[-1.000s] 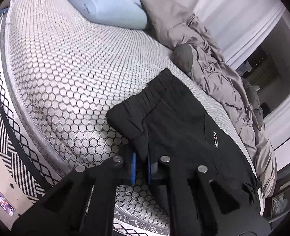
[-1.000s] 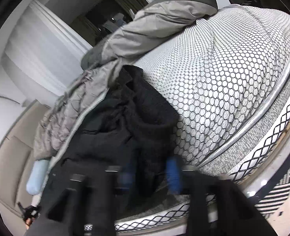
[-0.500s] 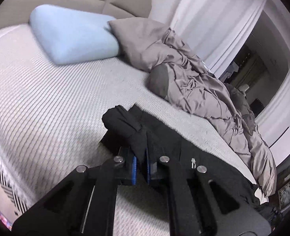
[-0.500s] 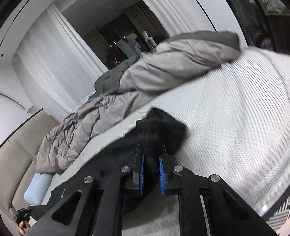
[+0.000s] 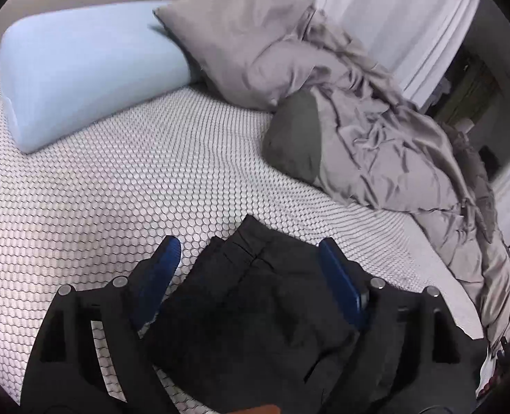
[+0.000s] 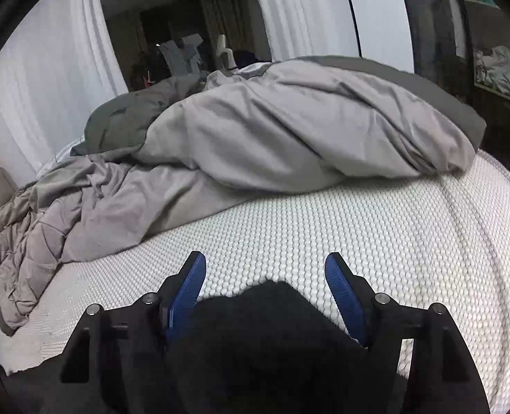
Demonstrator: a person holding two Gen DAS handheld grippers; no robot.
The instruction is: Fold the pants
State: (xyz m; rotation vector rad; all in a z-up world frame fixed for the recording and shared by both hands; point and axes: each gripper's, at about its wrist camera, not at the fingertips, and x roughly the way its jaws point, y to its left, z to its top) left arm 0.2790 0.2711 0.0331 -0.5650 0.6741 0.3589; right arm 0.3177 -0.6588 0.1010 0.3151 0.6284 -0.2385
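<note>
Both jaws have just been opening: the left hand-held gripper (image 5: 246, 265) and right hand-held gripper (image 6: 265, 284) stand spread, pads clear of the black pants (image 5: 268, 310), now released mid-mattress (image 5: 116, 189); this fold looks laid.

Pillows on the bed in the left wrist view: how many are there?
2. A light blue pillow lies at the head of the bed on the left; a grey pillow leans beside it, overlapping its right end. The rumpled duvet may hide more.
</note>
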